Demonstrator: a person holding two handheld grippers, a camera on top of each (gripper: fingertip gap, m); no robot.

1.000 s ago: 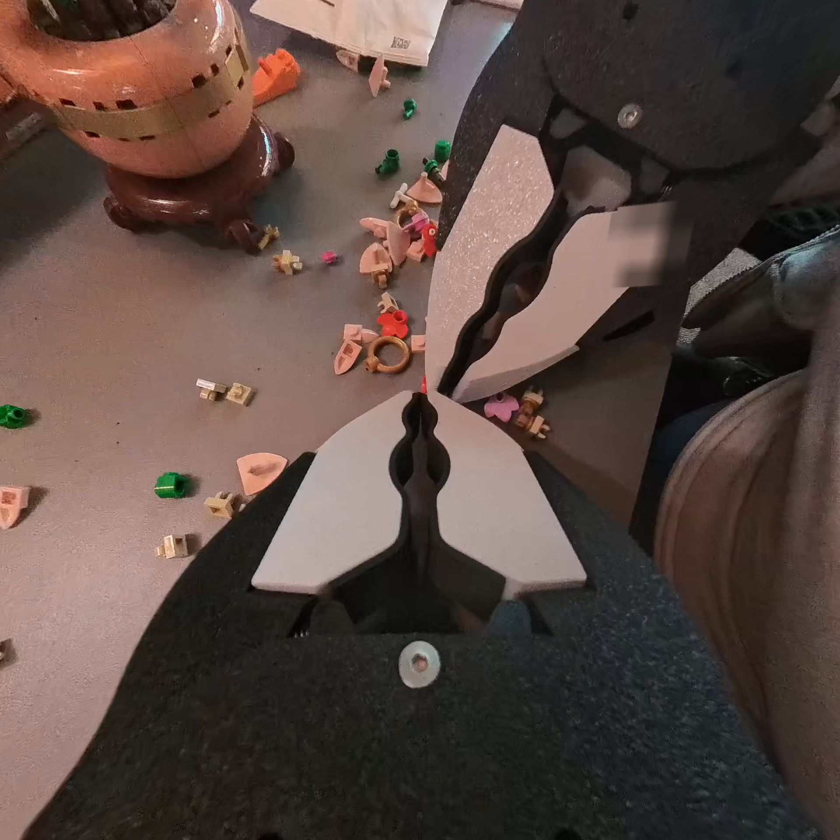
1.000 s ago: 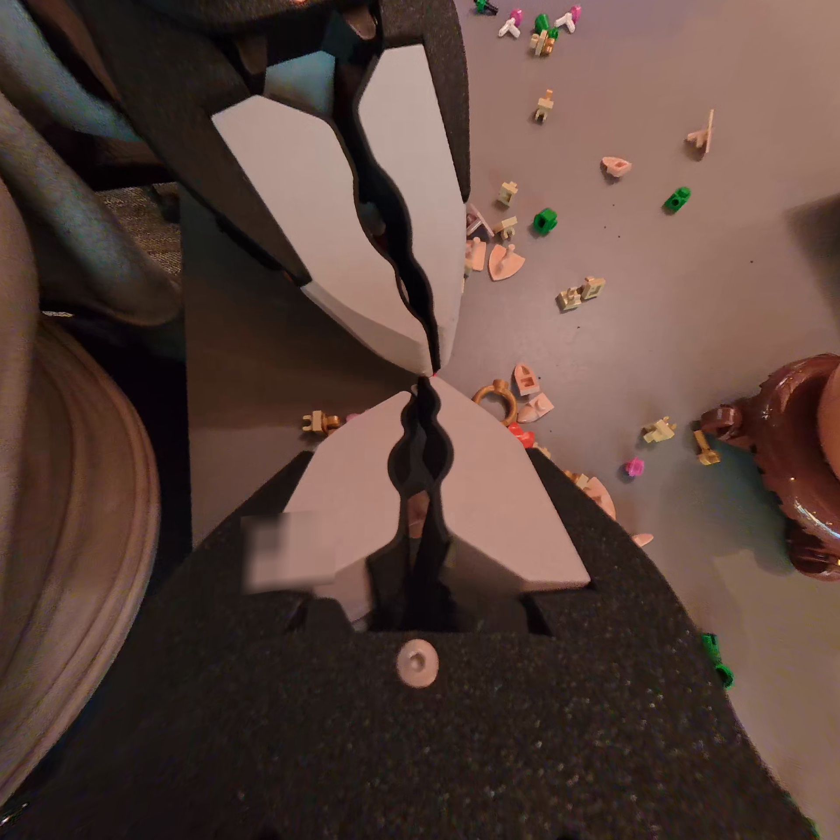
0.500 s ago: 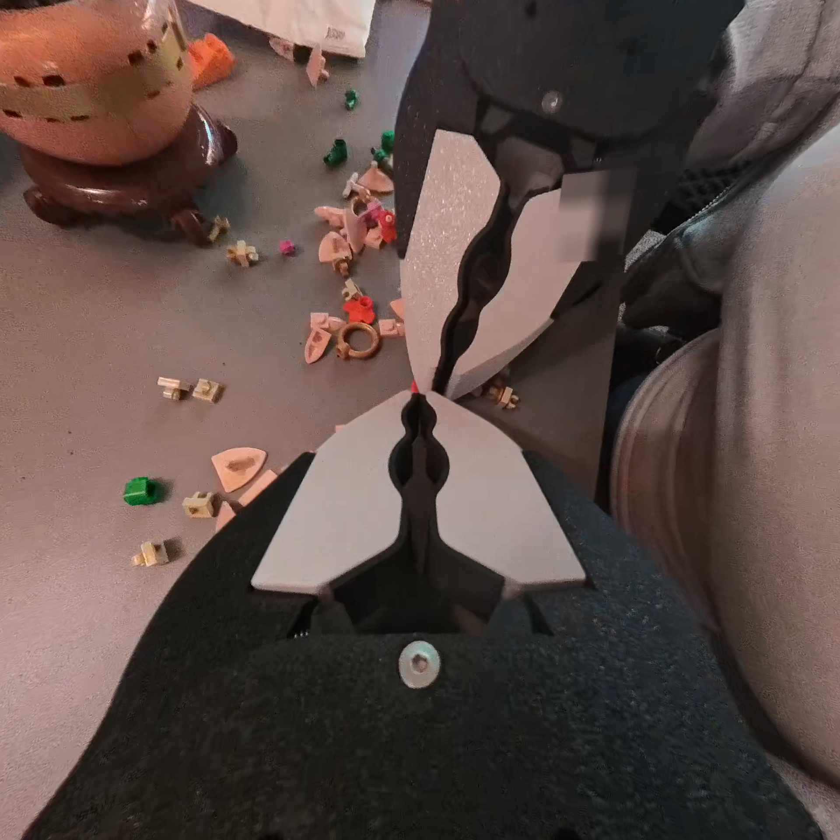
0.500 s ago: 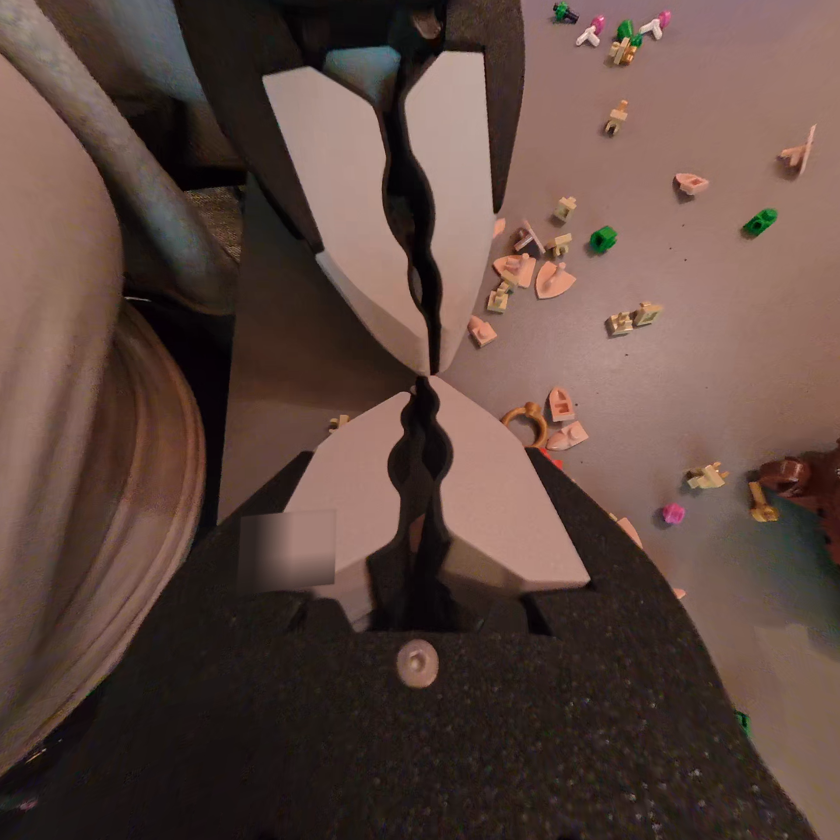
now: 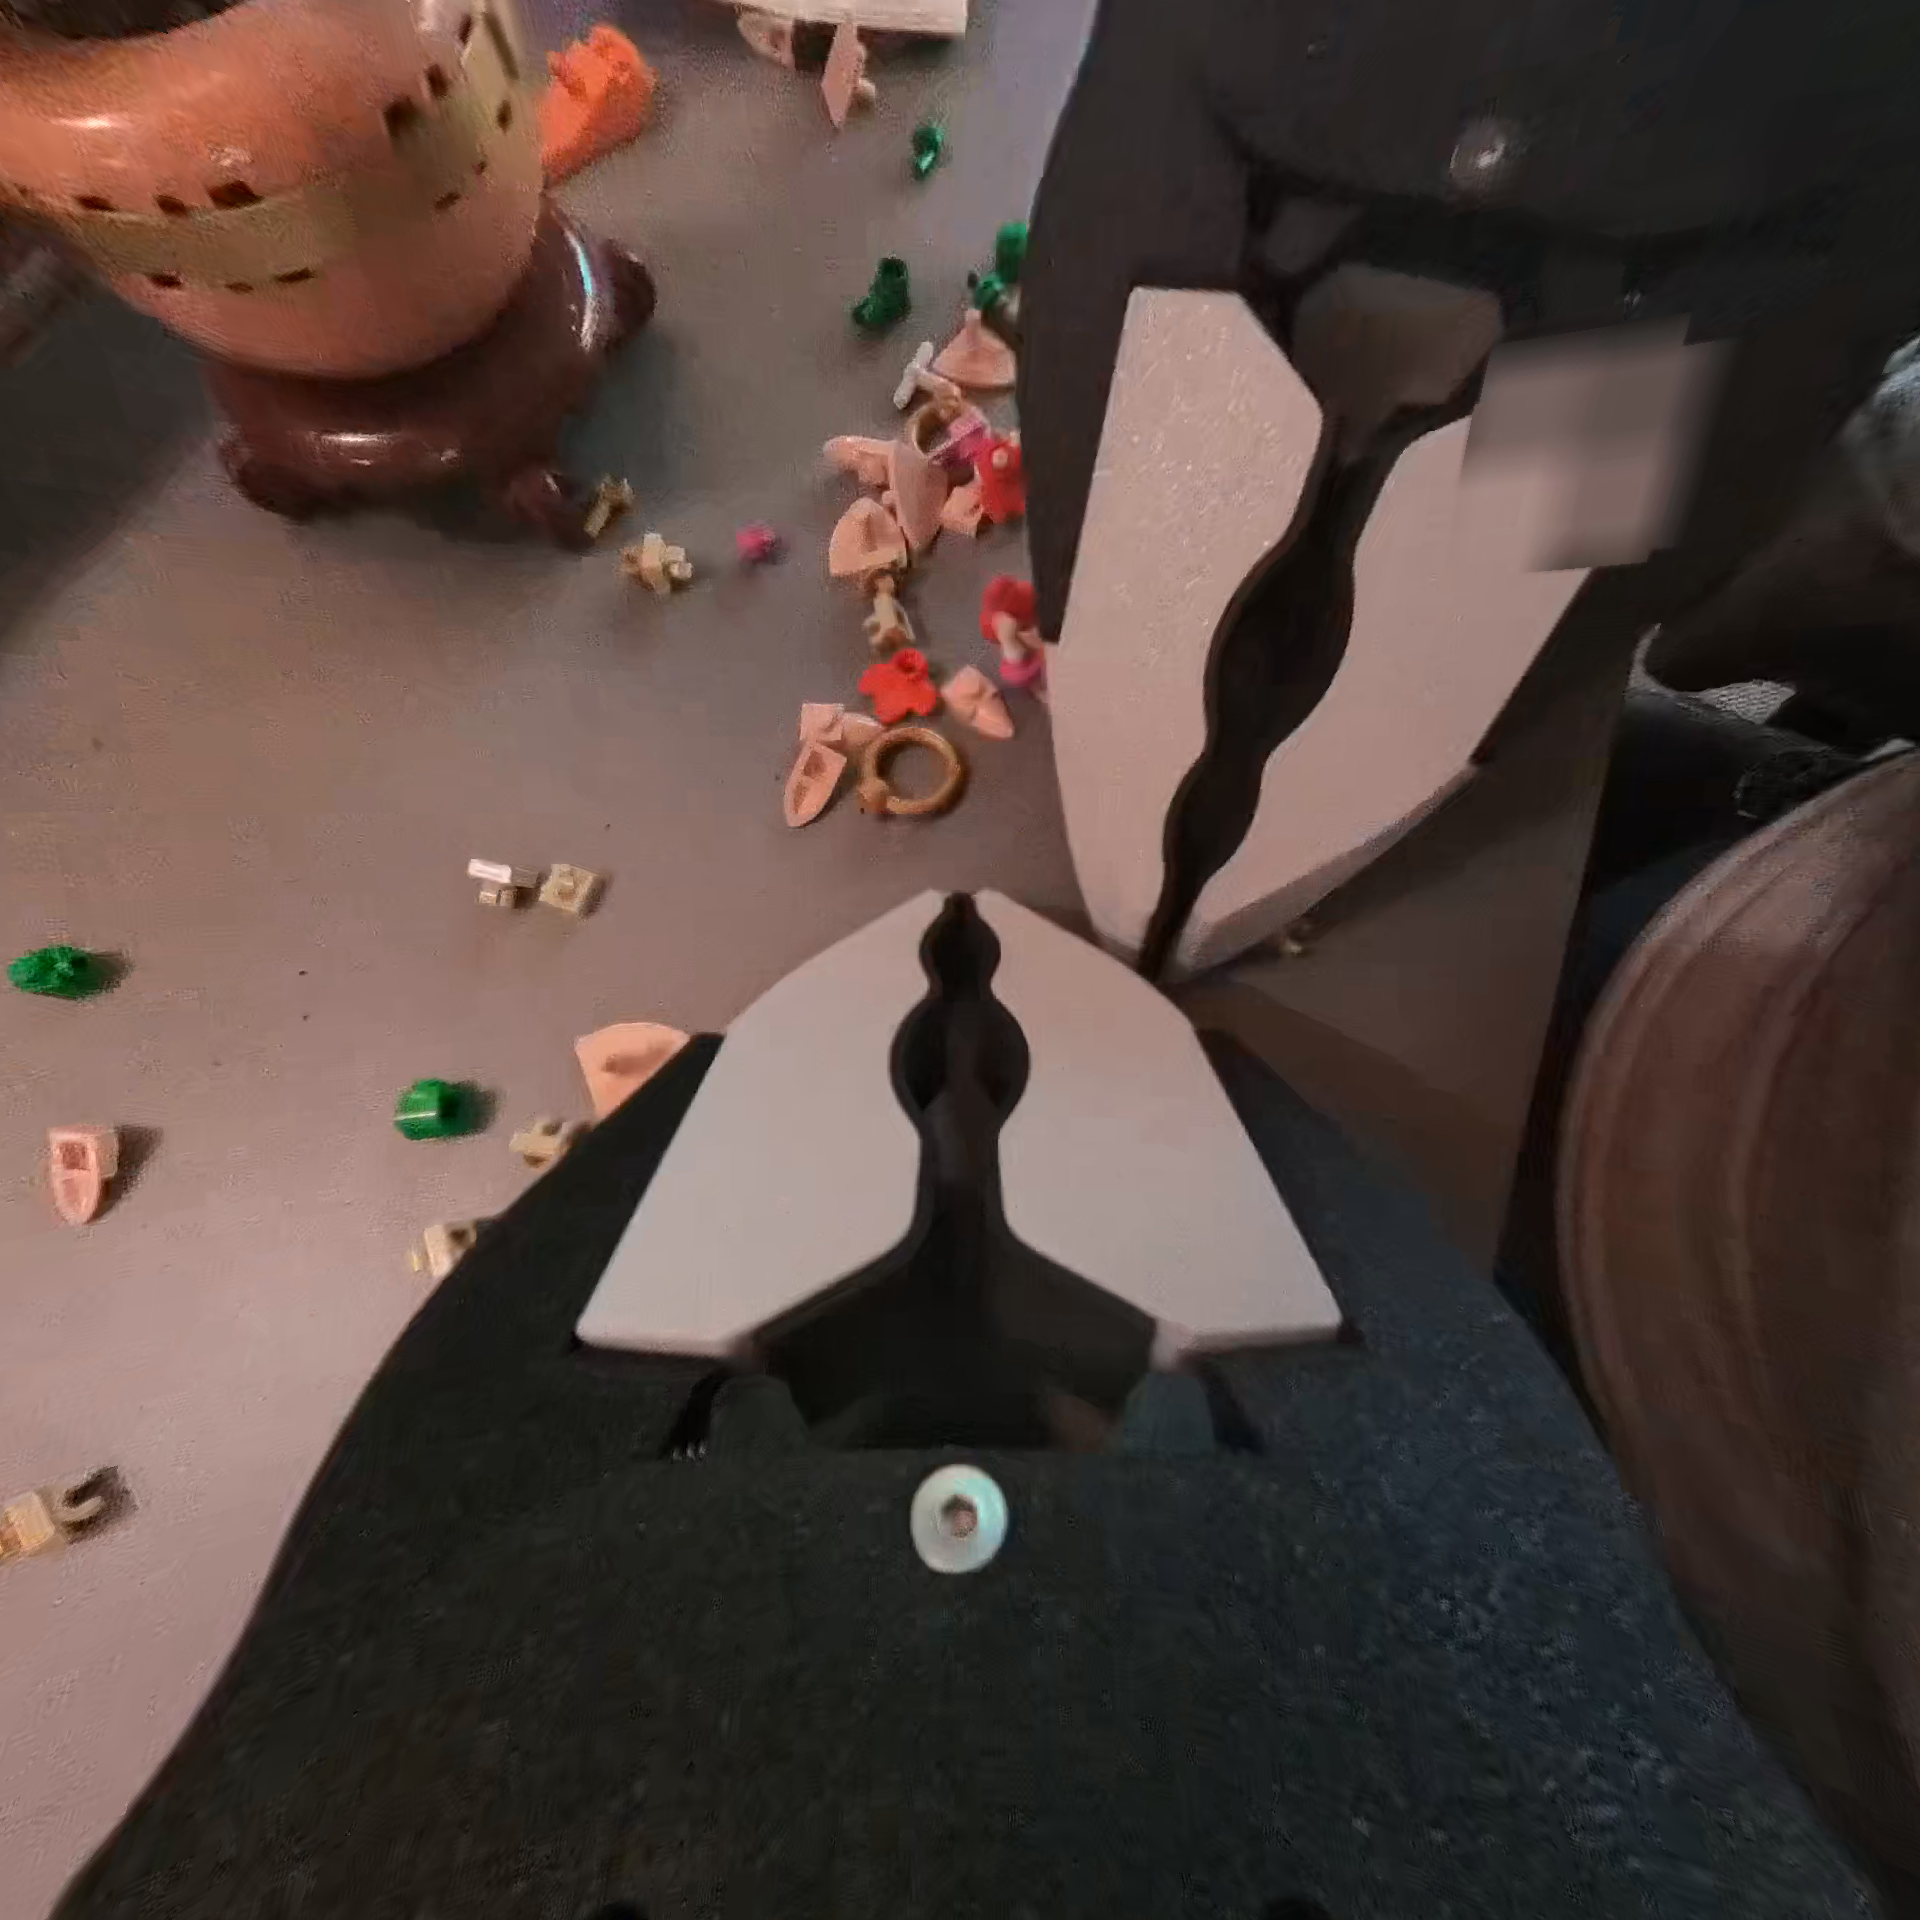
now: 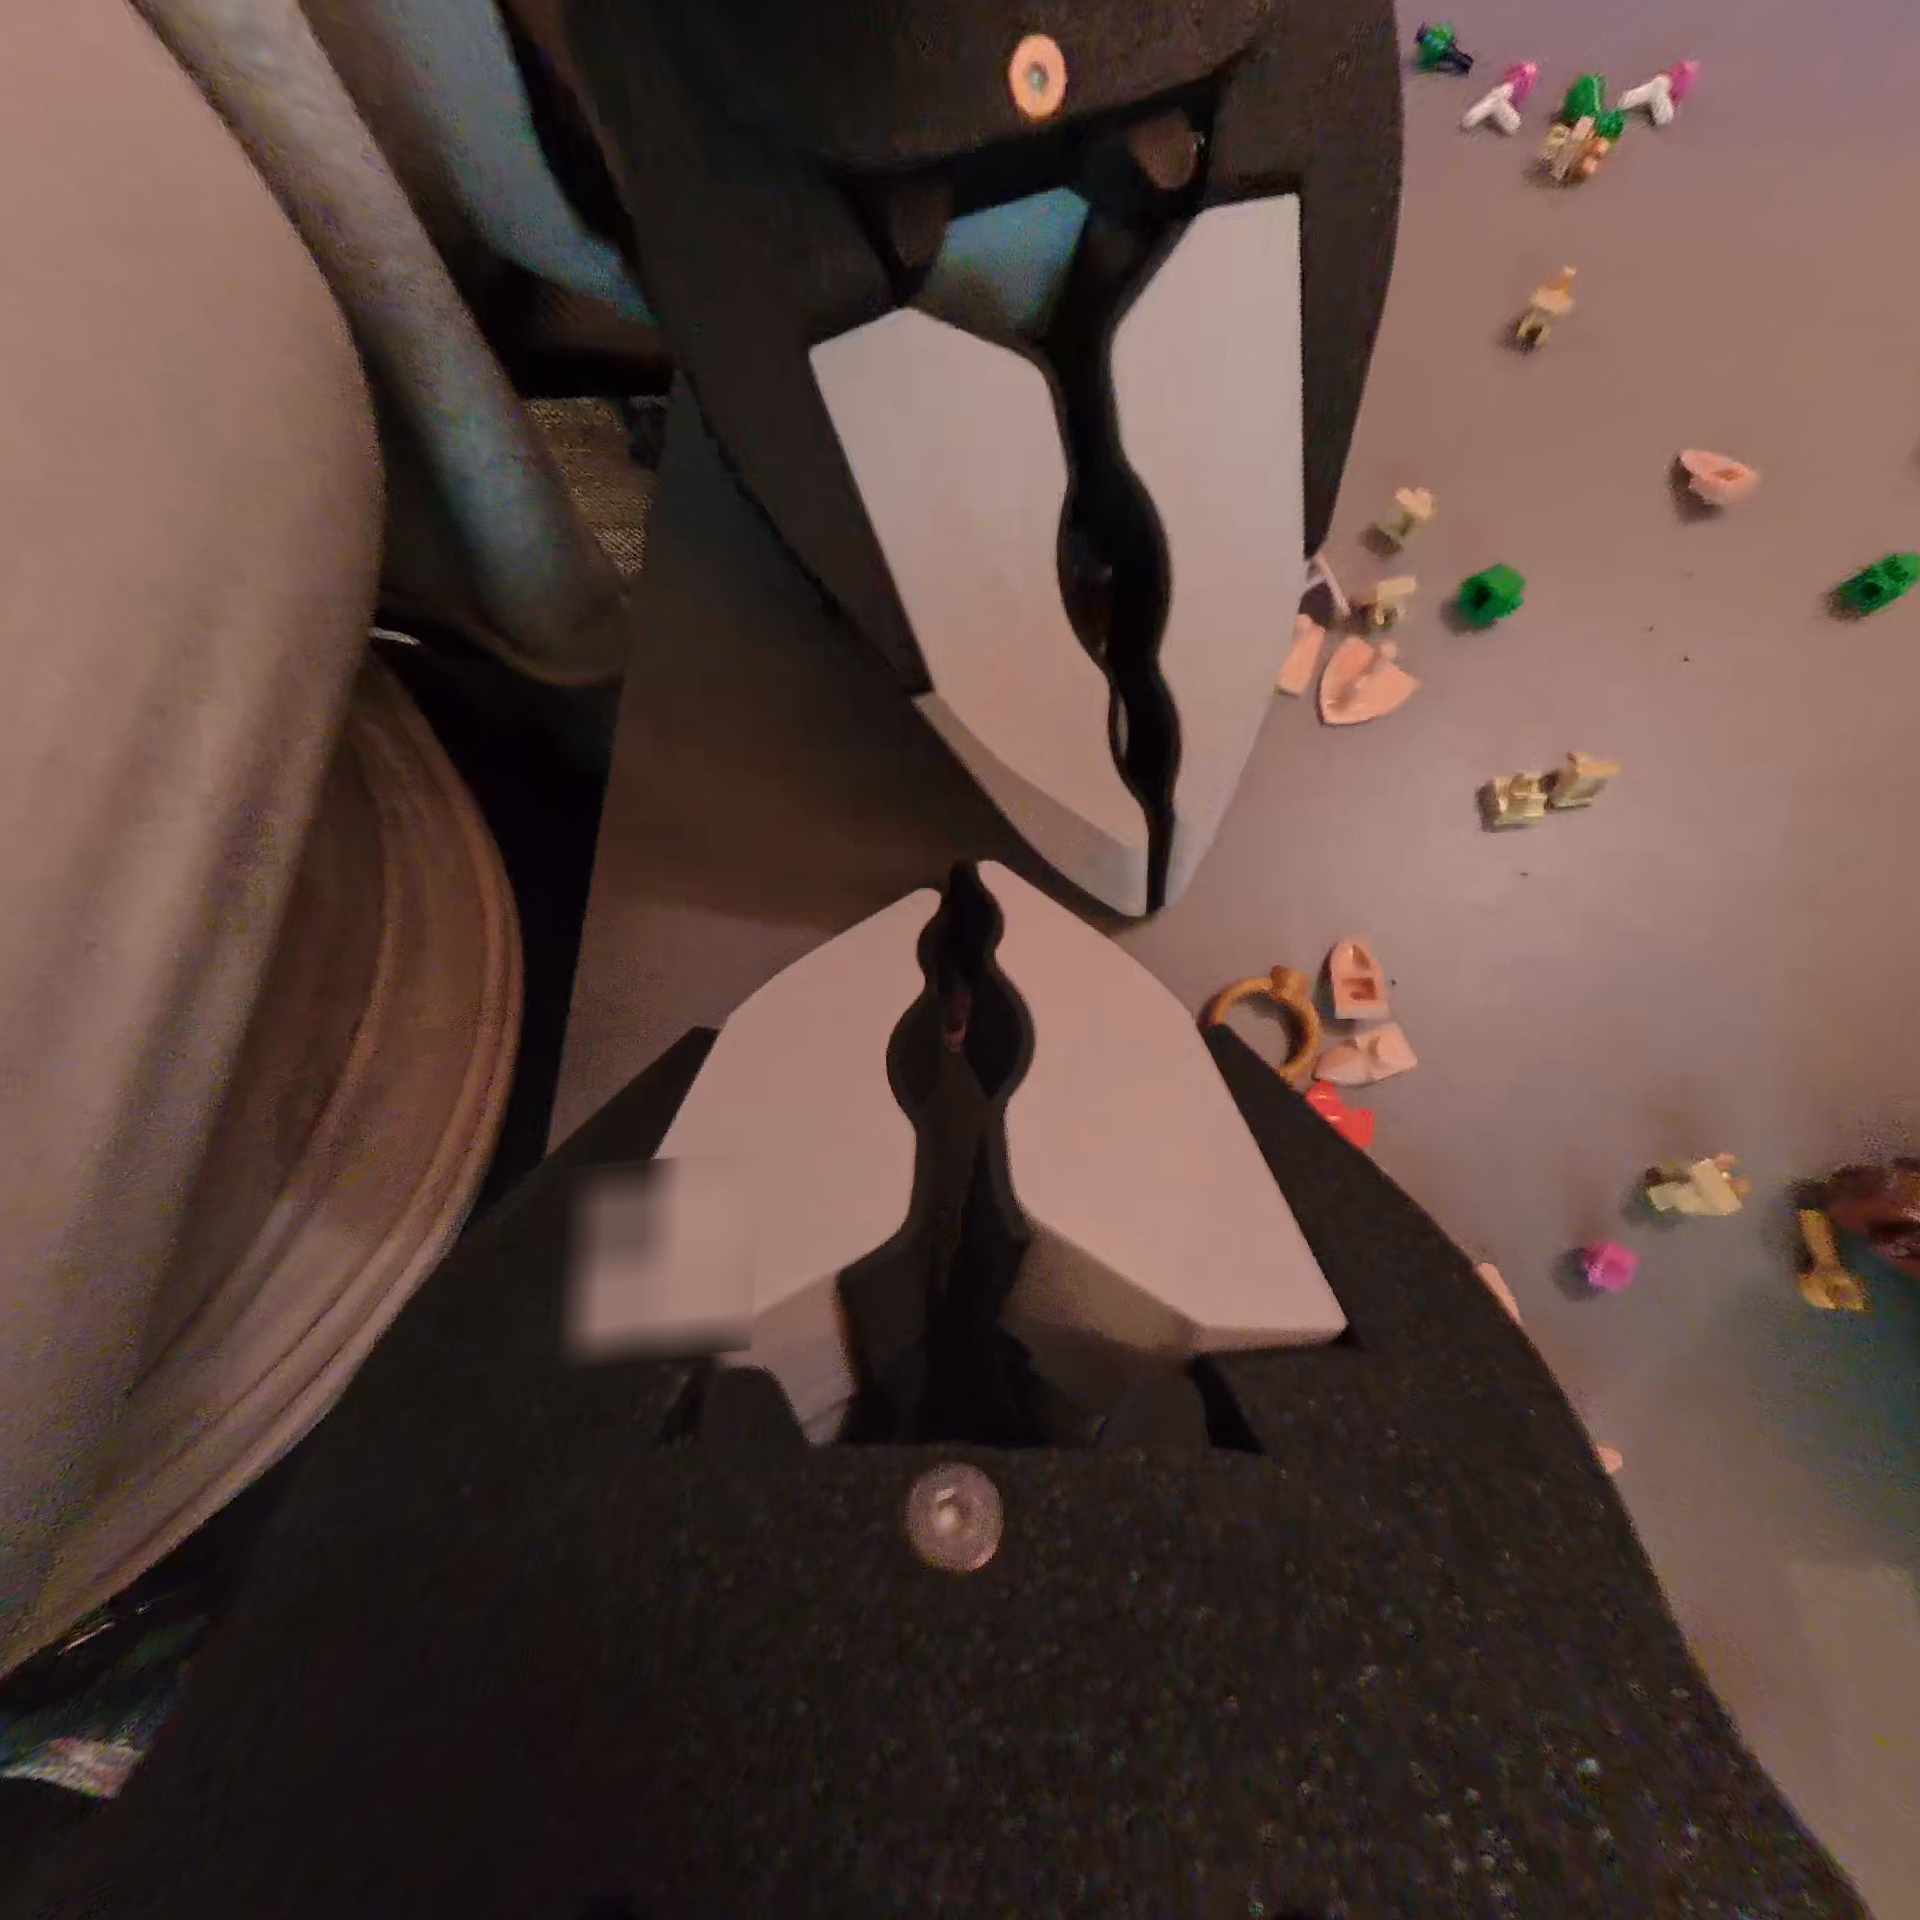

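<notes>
My left gripper (image 5: 956,902) is shut, just above the grey table (image 5: 260,727); nothing shows at its tip. My right gripper (image 5: 1155,956) points toward it from the upper right, also shut, its tip just right of the left tip. In the right wrist view the right gripper (image 6: 964,873) is shut and the left gripper (image 6: 1153,899) hangs opposite, slightly to the right. A tiny dark red spot shows in the gap between the right fingers (image 6: 1091,1091); I cannot tell if it is held. A gold ring (image 5: 914,769) and a red flower piece (image 5: 899,686) lie nearest.
A pink brick-built pot on a brown stand (image 5: 312,260) is at the far left. Several small pink, tan and green pieces (image 5: 431,1107) lie scattered on the table. An orange piece (image 5: 597,94) lies behind. A person's clothing (image 6: 156,727) is beside the table edge.
The two tips were touching with a small red bit between them. Now they have drawn slightly apart sideways and the red bit is no longer seen.
</notes>
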